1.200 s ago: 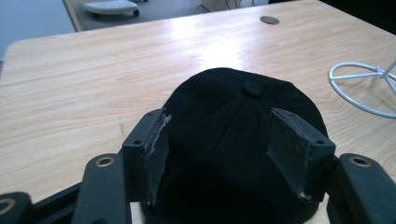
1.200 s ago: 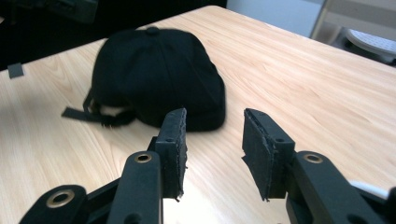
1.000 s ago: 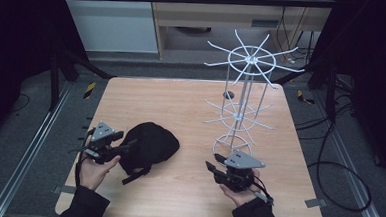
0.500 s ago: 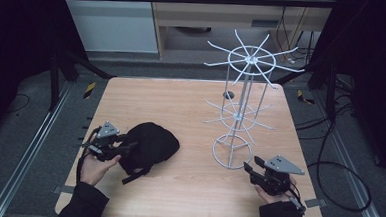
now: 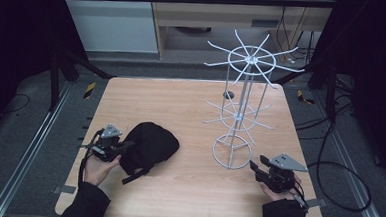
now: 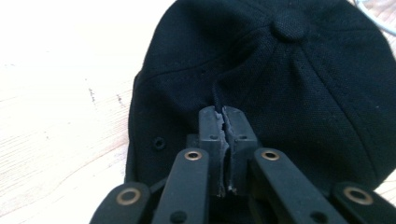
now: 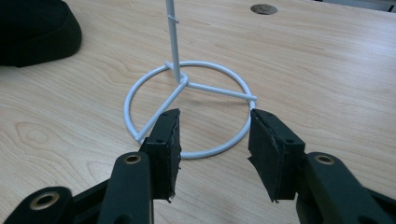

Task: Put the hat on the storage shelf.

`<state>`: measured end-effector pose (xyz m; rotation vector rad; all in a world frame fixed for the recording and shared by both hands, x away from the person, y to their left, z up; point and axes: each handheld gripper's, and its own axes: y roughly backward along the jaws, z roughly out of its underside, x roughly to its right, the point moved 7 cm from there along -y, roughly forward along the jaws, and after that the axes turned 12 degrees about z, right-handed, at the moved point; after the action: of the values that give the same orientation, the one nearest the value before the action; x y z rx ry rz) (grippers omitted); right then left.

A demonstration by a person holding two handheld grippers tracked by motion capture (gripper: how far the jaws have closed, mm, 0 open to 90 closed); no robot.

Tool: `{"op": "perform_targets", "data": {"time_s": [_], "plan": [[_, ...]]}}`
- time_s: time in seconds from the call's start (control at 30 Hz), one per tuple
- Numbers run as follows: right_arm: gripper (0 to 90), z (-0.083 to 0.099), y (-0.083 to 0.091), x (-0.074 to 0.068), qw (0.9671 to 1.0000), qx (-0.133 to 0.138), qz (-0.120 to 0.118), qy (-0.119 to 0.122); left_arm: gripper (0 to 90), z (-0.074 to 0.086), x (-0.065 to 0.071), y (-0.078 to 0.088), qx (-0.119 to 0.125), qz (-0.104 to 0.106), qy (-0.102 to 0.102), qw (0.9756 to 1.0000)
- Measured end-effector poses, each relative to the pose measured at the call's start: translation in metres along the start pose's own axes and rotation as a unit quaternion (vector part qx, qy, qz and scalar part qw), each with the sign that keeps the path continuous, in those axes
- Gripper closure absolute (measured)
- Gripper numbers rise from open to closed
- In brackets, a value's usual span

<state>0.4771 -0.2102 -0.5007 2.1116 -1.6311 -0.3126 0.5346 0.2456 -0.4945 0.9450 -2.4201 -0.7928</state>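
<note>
High view: the black cap (image 5: 149,147) lies on the wooden table (image 5: 181,108), at the person's left side, w/ its strap end toward the near edge. The left gripper (image 5: 121,148) is at the cap's left rim, touching it. The white wire rack (image 5: 241,111) stands upright at the right part of the table, its ring base near the front. The right gripper (image 5: 253,166) rests on the table just beside that ring base, to the right of it and apart from it. So the left hand is the nearer one to the cap; the right one is nearer to the rack. Around the table: grey floor, metal rails, dark frame, cables at the right, a cabinet at the back.

Left gripper view: the jaws have just been closing and are now pressed together on a fold of the cap (image 6: 280,93) fabric; a pinch of cloth comes up between the pads. The cap's crown w/ top button lies straight ahead of the jaws, a bit to the right.

Right gripper view: the jaws stand apart, nothing between them. The rack's ring base (image 7: 187,112) lies directly in front, pole rising behind it. In my judgement the next move is lifting the cap toward the rack's arms, approx. to the right.
</note>
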Motion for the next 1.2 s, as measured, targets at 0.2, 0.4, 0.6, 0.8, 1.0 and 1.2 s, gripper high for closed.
{"op": "perform_targets", "data": {"time_s": [0.2, 0.4, 0.6, 0.8, 1.0, 1.2], "plan": [[54.4, 0.001, 0.0, 0.004, 1.0, 0.001, 0.005, -0.005, 89.0, -0.009, 0.004, 0.023, 0.063, 0.012, 0.013, 0.9979], [54.8, 0.001, 0.001, 0.008, 0.9999, 0.002, 0.009, -0.009, 89.2, -0.018, 0.013, 0.042, 0.101, 0.012, 0.001, 0.9948], [55.2, 0.001, 0.001, 0.011, 0.9999, 0.006, 0.012, -0.01, 89.4, -0.029, 0.024, 0.053, 0.141, 0.015, -0.003, 0.9899], [55.4, 0.0, 0.001, 0.012, 0.9998, 0.007, 0.013, -0.011, 89.5, -0.045, 0.038, 0.072, 0.194, 0.011, -0.018, 0.9808], [55.7, -0.001, 0.002, 0.015, 0.9997, 0.012, 0.018, -0.015, 89.6, -0.062, 0.053, 0.089, 0.236, 0.022, -0.029, 0.971], [55.9, -0.001, 0.002, 0.018, 0.9995, 0.012, 0.024, -0.019, 89.6, -0.084, 0.071, 0.108, 0.284, 0.027, -0.047, 0.9572]]}}
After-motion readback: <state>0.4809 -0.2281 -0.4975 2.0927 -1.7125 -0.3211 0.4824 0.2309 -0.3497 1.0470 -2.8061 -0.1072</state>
